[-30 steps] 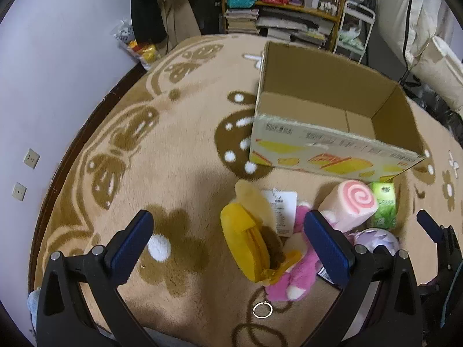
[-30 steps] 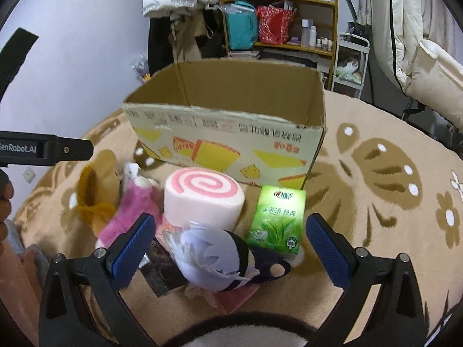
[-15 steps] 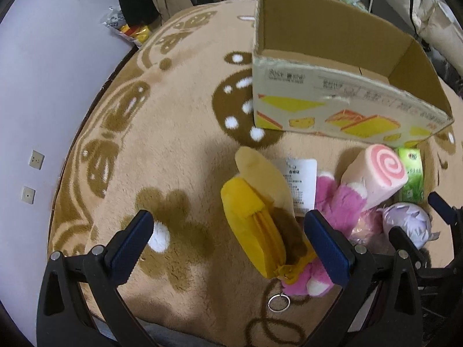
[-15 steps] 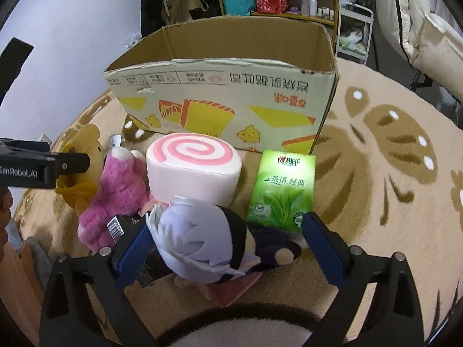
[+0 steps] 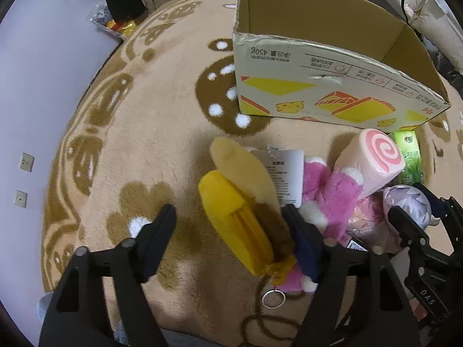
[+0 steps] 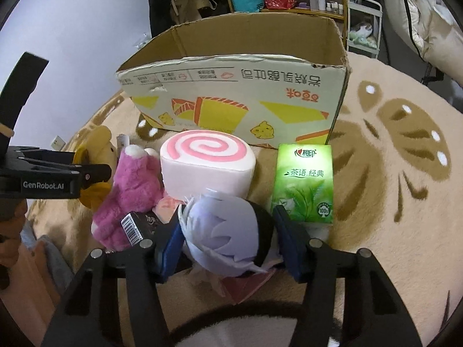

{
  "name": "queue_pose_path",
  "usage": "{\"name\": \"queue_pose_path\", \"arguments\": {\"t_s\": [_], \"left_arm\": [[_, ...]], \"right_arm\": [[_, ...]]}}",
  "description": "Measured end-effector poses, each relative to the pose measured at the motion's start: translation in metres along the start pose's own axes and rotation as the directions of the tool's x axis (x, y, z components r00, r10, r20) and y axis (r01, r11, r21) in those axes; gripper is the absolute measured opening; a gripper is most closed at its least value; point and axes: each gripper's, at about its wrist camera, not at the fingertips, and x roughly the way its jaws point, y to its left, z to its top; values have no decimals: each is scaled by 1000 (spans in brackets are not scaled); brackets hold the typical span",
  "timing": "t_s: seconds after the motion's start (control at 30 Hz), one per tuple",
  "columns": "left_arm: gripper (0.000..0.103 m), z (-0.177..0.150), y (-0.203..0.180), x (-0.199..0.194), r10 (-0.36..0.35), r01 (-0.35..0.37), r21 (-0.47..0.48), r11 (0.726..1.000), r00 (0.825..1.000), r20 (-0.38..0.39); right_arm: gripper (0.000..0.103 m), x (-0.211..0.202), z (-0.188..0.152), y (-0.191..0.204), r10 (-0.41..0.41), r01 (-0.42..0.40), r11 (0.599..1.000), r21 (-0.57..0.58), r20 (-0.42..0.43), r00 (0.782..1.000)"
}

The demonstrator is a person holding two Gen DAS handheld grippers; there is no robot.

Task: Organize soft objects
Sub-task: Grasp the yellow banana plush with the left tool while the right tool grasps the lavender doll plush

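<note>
We worked on a tan rug [image 5: 162,133] with brown butterfly and flower patterns, where the soft things lay heaped in front of the long printed side of an open cardboard box [image 6: 231,98]. Our left tool [image 5: 231,234] stood with its fingers spread either side of the yellow plush [image 5: 237,219], not yet pressing it; that plush lay with its long axis running from the tool toward the box, a white tag [image 5: 285,173] draped over its far end. Our right tool [image 6: 228,237] had its blue pads against both sides of the lavender-haired doll [image 6: 222,231], whose head faced up and toward the camera, so we read it as clenched on the doll. Just behind the doll stood the pink swirl roll cushion [image 6: 208,164], its spiral face tilted upward and its long axis leaning toward the box. A pink plush bear [image 6: 130,190] lay left of it, and a green tissue pack [image 6: 303,182] stood upright on its right, near the box corner.
</note>
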Motion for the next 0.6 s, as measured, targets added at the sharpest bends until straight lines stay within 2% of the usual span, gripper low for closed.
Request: {"name": "queue_pose_path", "arguments": {"t_s": [0.07,0.2,0.4,0.6], "left_arm": [[51,0,0,2,-24,24,-5,1000,1000,-9],[41,-3,-1,3,-66,66,-16,998,998,-18],[40,-3,0,-4,-81,82,-37,996,997,16],[40,-7,0,-23,-68,71,-26,997,993,92]], "right_arm": [[62,0,0,0,2,-2,1000,3,-1,1000],[62,-2,0,-2,10,-10,1000,15,7,1000],[61,-13,0,-4,10,-11,1000,19,42,999],[61,-33,1,-7,13,-16,1000,25,116,993]]}}
